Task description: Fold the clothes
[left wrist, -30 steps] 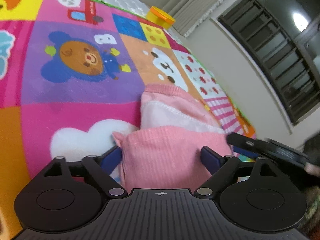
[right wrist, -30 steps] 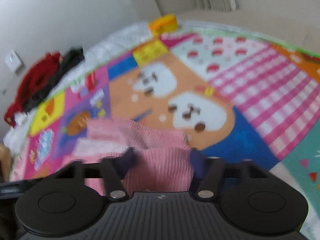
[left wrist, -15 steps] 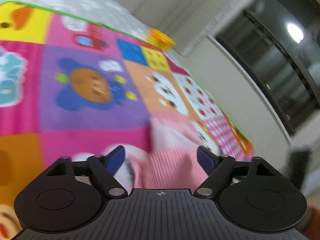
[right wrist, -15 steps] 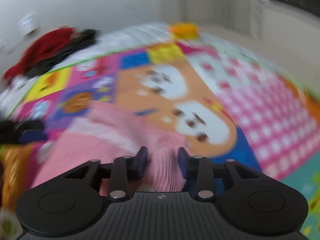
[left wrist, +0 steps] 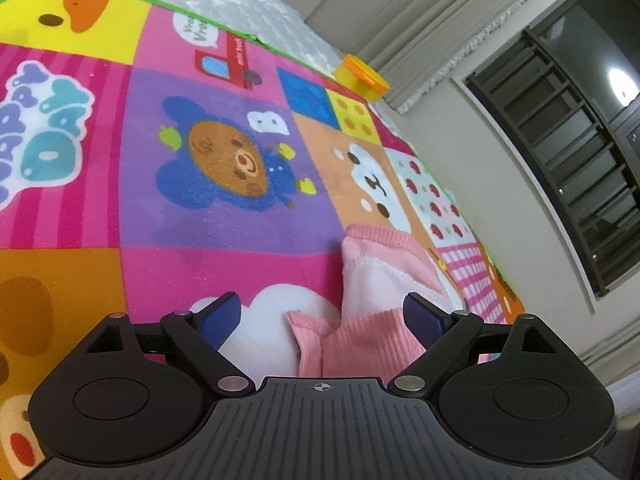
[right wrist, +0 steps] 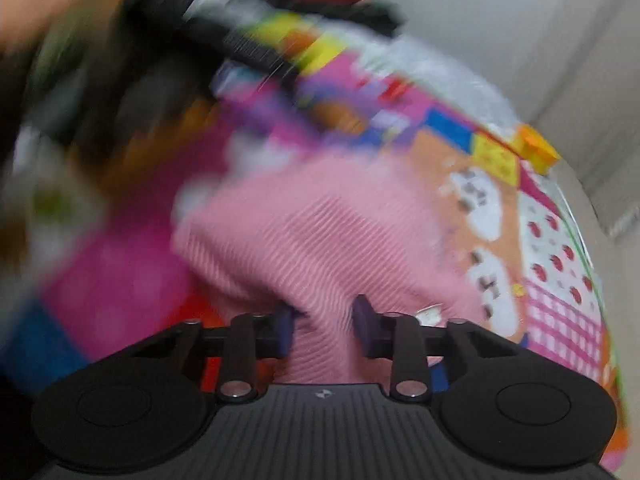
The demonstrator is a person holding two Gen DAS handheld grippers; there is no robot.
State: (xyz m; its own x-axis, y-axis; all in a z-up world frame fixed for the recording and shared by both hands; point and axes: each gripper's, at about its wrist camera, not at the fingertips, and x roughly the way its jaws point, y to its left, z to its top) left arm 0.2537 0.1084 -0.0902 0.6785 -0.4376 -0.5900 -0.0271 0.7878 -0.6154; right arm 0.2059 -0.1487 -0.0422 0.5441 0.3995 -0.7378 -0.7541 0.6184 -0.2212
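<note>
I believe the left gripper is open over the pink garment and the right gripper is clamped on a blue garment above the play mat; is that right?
Not quite: the garment in the right gripper is pink, not blue. The right wrist view, though blurred, shows its jaws, which have just been closing, pinching ribbed pink garment fabric. The rest holds: the left gripper is open over it, above the play mat.

Left tongs (left wrist: 322,316) gape; right tongs (right wrist: 323,330), blurred, seemingly just pinched closed.
</note>
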